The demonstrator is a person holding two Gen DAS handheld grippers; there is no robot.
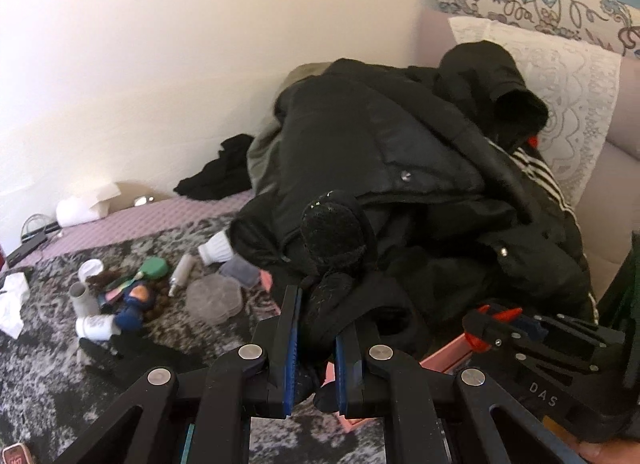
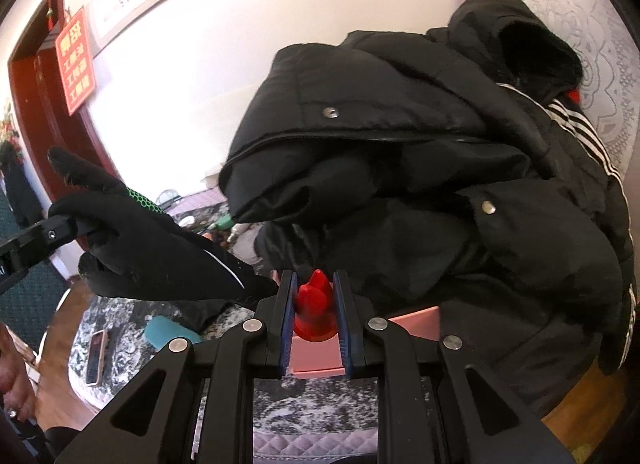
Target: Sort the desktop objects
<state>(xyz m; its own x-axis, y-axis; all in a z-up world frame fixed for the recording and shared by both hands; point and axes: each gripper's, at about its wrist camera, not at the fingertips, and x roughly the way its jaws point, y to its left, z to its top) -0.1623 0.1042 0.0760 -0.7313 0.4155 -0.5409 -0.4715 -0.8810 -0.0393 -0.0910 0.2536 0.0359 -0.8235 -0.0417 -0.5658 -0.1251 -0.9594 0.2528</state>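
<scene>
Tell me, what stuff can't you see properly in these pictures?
- Pink box: right wrist view, partly hidden by the black coats and the right claw.
- Black glove: left wrist view, its lower end hidden between the left claw's fingers.
- Small bottles: left wrist view, too blurred to read.

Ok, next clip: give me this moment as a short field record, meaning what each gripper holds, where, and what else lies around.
left gripper: shut on black glove
right gripper: shut on red object, held over pink box
surface: grey patterned blanket
behind grippers: pile of black jackets
loose items, left wrist view: white bottle, green lid, clear round case
also: phone at blanket edge
</scene>
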